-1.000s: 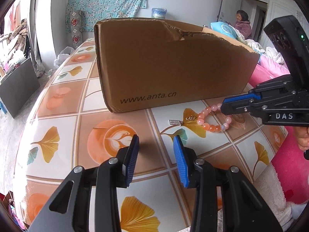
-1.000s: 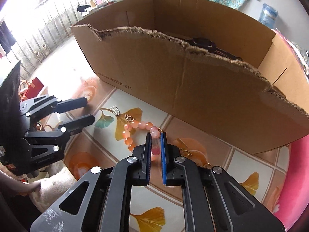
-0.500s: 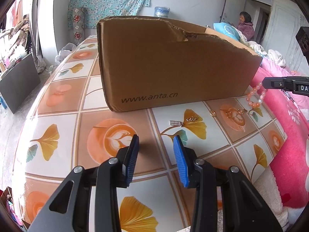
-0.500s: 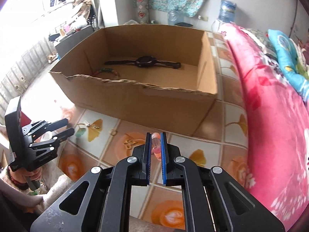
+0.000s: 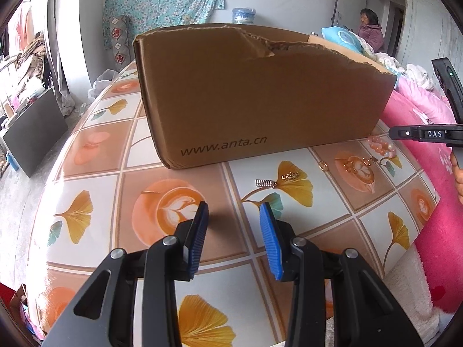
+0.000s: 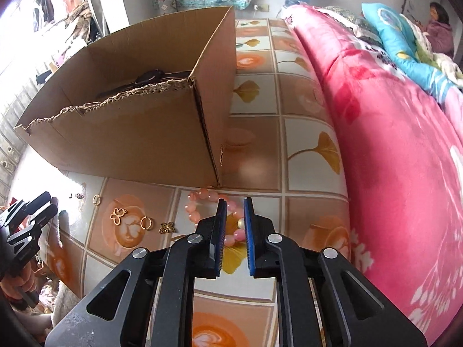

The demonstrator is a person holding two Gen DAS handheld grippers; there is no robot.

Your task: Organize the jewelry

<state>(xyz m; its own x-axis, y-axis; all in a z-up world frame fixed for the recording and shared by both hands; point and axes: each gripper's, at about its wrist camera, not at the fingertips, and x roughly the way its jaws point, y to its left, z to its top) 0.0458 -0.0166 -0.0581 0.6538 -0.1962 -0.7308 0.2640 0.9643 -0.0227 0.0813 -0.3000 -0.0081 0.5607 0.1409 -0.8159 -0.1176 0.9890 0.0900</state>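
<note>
Tiled worktop (image 6: 306, 101), box (image 6: 139, 133) at my 11 o'clock. My right gripper (image 6: 233, 202) has just been opening; jaws slack around the bracelet (image 6: 199, 202), now lying by the box corner. Left gripper (image 5: 233, 212) spread, empty. Next, probably: regrip and lift it into the box.
</note>
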